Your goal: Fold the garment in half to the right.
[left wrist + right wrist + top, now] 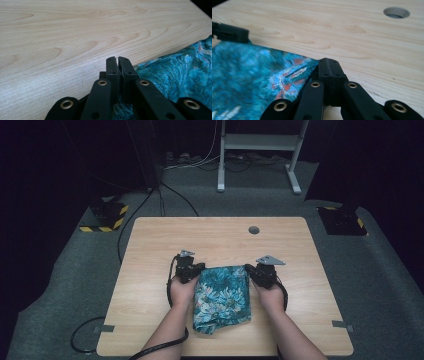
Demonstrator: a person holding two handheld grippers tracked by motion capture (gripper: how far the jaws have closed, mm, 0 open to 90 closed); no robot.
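High view: both hands are lying palms-down beside the cloth [221, 295], left gripper [196, 270] and right gripper [253, 271] clenching its far corners (jaws pressed together).

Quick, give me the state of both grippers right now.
Left gripper: shut, at the far left corner of the teal floral cloth.
Right gripper: shut on the cloth's far right corner.

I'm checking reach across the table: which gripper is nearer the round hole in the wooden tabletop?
Right. The right gripper sits at the teal floral cloth's far right corner, just below the round hole; the left gripper is at the far left corner, farther off.
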